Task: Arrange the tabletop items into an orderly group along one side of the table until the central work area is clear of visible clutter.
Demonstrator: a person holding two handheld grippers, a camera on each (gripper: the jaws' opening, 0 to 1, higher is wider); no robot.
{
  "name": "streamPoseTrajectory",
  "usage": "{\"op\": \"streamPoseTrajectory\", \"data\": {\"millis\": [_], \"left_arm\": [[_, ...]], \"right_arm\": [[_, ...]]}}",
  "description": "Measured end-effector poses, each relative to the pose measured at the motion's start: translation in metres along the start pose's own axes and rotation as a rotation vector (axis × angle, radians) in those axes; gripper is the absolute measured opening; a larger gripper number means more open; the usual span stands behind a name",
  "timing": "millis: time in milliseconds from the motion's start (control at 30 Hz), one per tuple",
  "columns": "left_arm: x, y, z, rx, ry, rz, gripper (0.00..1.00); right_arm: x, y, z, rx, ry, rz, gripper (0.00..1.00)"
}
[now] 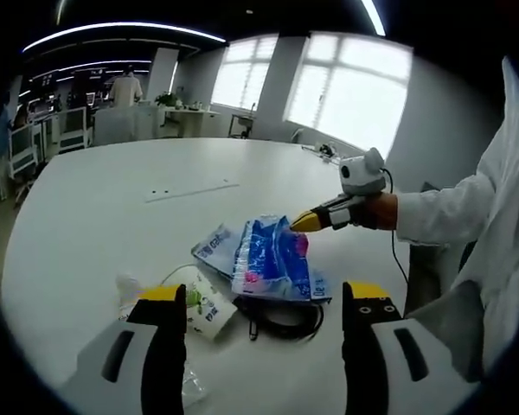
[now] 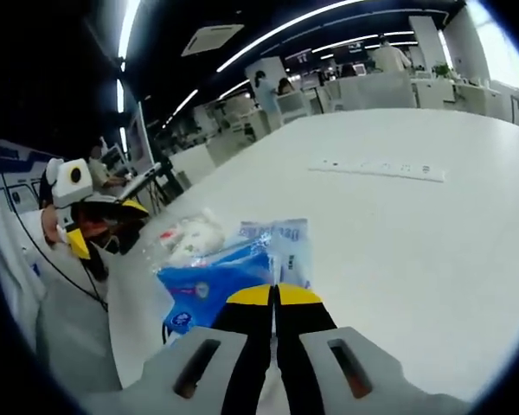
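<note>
A blue tissue packet (image 1: 272,255) lies on the white table (image 1: 112,216), overlapping a paler blue packet (image 1: 214,246). One corner of it is raised at the tip of my right gripper (image 1: 304,221), which is shut on that corner. In the right gripper view the shut right gripper (image 2: 275,296) meets the blue packet (image 2: 209,290). My left gripper (image 1: 265,296) is open, just short of the pile. It also appears open as the left gripper (image 2: 106,227). A white packet with green print (image 1: 205,304), a crumpled clear bag (image 1: 125,288) and a black cable loop (image 1: 285,322) lie beside the packets.
A white power strip (image 1: 195,190) lies flat farther out on the table, seen too as the power strip (image 2: 376,167). A person's white sleeve (image 1: 450,216) reaches in from the right. Desks, chairs and people stand beyond the table's far edge.
</note>
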State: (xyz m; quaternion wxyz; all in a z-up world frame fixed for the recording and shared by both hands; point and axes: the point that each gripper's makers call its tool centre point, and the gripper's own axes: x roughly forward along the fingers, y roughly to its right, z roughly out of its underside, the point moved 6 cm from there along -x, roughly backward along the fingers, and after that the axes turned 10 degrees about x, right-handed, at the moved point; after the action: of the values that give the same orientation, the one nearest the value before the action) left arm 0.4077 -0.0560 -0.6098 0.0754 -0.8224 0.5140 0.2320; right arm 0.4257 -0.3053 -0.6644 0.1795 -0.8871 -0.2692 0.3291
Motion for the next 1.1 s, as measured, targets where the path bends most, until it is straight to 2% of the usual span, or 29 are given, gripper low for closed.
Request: {"op": "streamPoseTrajectory", "data": {"millis": [200, 500, 833, 867, 967, 1033, 1067, 1100], "left_arm": [[0.009, 0.005, -0.002, -0.019, -0.002, 0.012, 0.71], [0.027, 0.017, 0.001, -0.052, -0.038, 0.034, 0.7], [0.044, 0.022, 0.007, -0.111, -0.072, 0.018, 0.64], [0.045, 0.021, 0.01, -0.114, -0.097, 0.009, 0.62], [0.048, 0.021, 0.013, -0.124, -0.117, -0.012, 0.57], [0.051, 0.025, 0.015, -0.138, -0.123, -0.005, 0.56], [0.052, 0.026, 0.018, -0.144, -0.147, -0.014, 0.56], [0.054, 0.027, 0.018, -0.142, -0.138, -0.013, 0.56]], "right_arm": [[-0.004, -0.004, 0.001, 0.012, 0.012, -0.001, 0.0], [-0.007, -0.006, 0.003, 0.02, 0.02, 0.002, 0.0], [-0.008, -0.003, 0.006, 0.027, 0.027, 0.008, 0.0], [-0.008, -0.003, 0.006, 0.028, 0.028, 0.009, 0.0], [-0.008, -0.002, 0.006, 0.029, 0.032, 0.011, 0.0], [-0.009, -0.001, 0.006, 0.03, 0.034, 0.012, 0.0], [-0.009, -0.001, 0.006, 0.031, 0.035, 0.011, 0.0], [-0.009, -0.001, 0.006, 0.032, 0.036, 0.012, 0.0]]}}
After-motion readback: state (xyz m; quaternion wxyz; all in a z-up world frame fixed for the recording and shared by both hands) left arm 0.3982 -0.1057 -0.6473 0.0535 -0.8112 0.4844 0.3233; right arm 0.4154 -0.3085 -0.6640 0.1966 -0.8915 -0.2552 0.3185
